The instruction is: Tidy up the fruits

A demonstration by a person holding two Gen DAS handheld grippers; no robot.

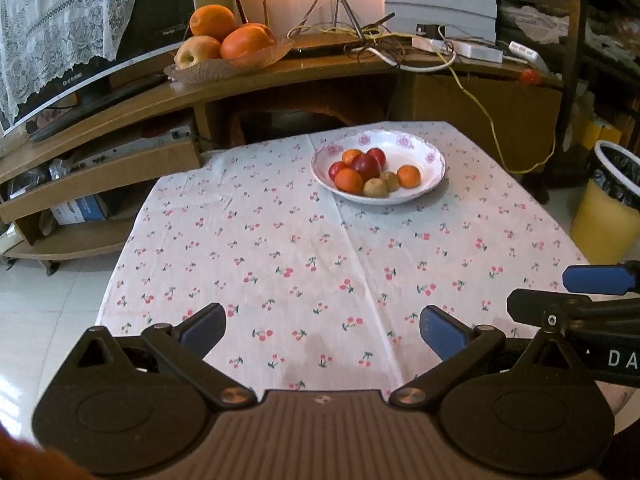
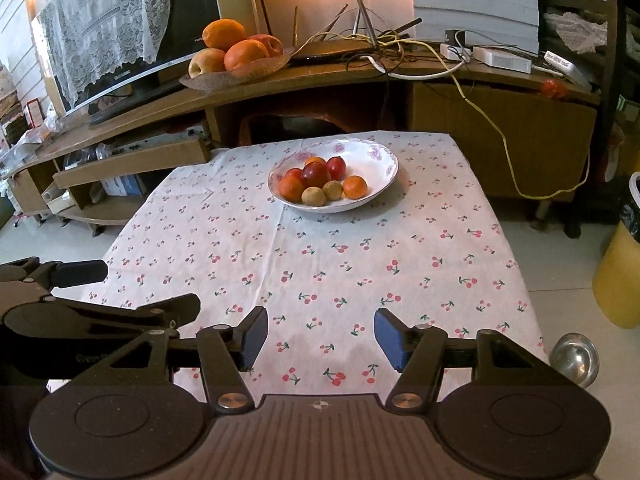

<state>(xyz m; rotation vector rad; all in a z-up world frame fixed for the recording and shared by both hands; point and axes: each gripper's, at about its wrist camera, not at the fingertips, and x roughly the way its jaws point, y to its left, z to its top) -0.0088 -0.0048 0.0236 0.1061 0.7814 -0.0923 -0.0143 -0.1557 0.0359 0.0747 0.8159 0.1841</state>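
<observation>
A white flowered bowl (image 1: 424, 152) (image 2: 376, 156) stands at the far end of the cherry-print tablecloth (image 1: 304, 264) (image 2: 320, 264). It holds several small fruits: red plums (image 1: 366, 165) (image 2: 315, 173), small oranges (image 1: 409, 176) (image 2: 355, 187) and brown kiwis (image 1: 375, 187) (image 2: 313, 195). My left gripper (image 1: 322, 332) is open and empty over the near edge of the table. My right gripper (image 2: 320, 340) is open and empty beside it, and shows at the right edge of the left wrist view (image 1: 568, 292).
A wooden TV stand (image 1: 280, 76) (image 2: 320, 76) behind the table carries a glass dish of big oranges and an apple (image 1: 224, 40) (image 2: 236, 52), a monitor, cables and white boxes. A yellow bin (image 1: 608, 208) (image 2: 620, 272) stands right. A steel bowl (image 2: 574, 358) lies off the table's near right corner.
</observation>
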